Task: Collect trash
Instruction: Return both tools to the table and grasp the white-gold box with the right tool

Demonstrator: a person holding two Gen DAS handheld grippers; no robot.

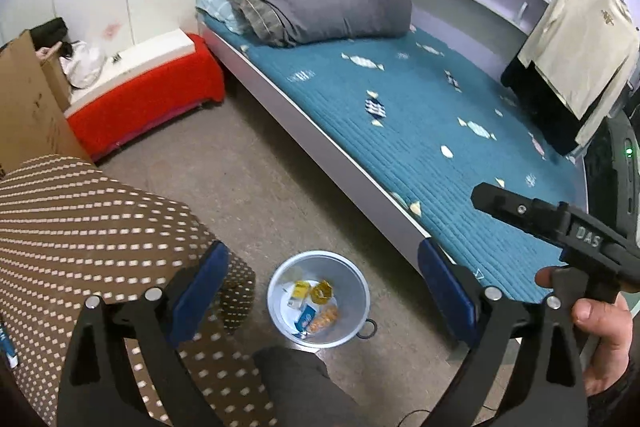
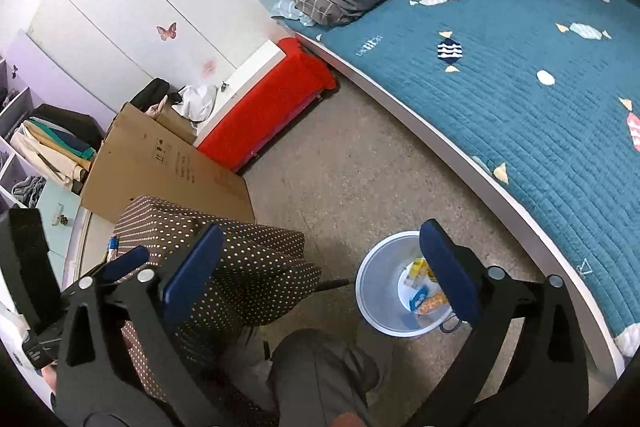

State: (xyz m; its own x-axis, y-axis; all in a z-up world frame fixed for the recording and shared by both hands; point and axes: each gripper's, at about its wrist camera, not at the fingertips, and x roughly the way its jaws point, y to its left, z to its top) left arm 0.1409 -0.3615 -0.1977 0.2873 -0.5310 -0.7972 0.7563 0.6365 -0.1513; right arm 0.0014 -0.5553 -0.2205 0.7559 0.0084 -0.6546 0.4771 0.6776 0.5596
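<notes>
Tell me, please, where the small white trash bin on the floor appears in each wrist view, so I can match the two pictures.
Left wrist view: the trash bin sits bottom centre, between the open left gripper's fingers, wrappers inside.
Right wrist view: the bin sits lower right, partly behind the right gripper's right finger.
Shared landmark: the red bench at the bed's head end.
</notes>
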